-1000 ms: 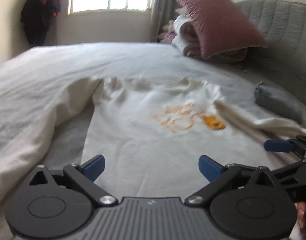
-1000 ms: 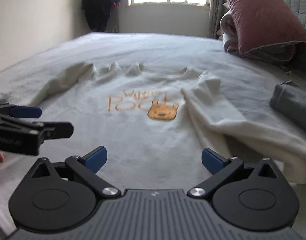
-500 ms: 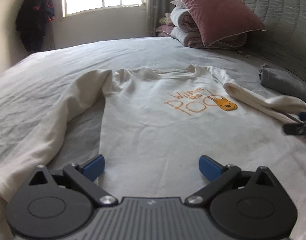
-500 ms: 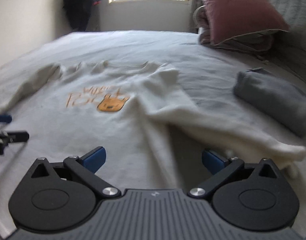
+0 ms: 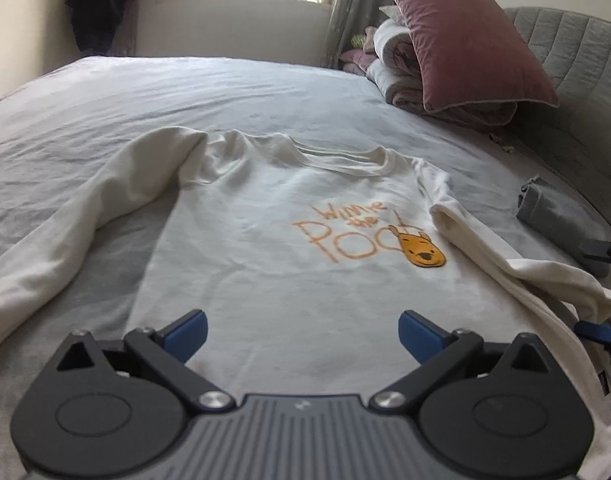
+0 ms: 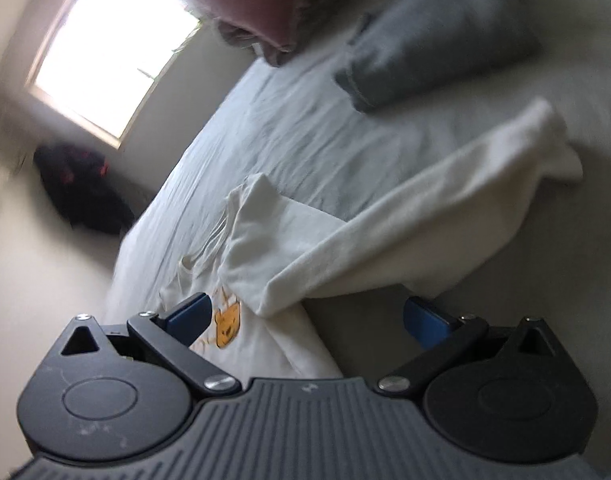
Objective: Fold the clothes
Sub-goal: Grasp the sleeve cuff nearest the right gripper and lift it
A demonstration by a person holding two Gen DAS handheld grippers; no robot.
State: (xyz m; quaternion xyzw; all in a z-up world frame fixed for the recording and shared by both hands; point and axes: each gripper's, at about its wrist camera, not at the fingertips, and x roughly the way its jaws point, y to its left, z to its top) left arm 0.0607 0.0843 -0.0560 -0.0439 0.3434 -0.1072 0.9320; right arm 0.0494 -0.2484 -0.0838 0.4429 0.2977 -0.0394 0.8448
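Observation:
A cream long-sleeved shirt (image 5: pixel 273 248) with an orange bear print lies face up on the bed, collar away from me. Its left sleeve (image 5: pixel 65 232) trails toward the near left; its right sleeve (image 5: pixel 517 268) runs along the shirt's right side. My left gripper (image 5: pixel 301 330) hovers open above the shirt's hem, holding nothing. My right gripper (image 6: pixel 305 316) is open and rolled sideways over the right sleeve (image 6: pixel 405 220), close to the cloth, with nothing clamped. The right gripper's blue tips (image 5: pixel 597 330) peek in at the right edge of the left wrist view.
A folded grey garment (image 5: pixel 557 212) lies on the bed right of the shirt. A mauve pillow (image 5: pixel 465 44) on rolled bedding leans against the padded grey headboard (image 5: pixel 577 64). Dark clothes (image 5: pixel 101 8) hang by the window. The grey sheet (image 5: pixel 185 96) stretches beyond the collar.
My right gripper swung right from the shirt's chest to the right sleeve and rolled sideways. The left gripper rose and steadied over the hem. Both stayed open.

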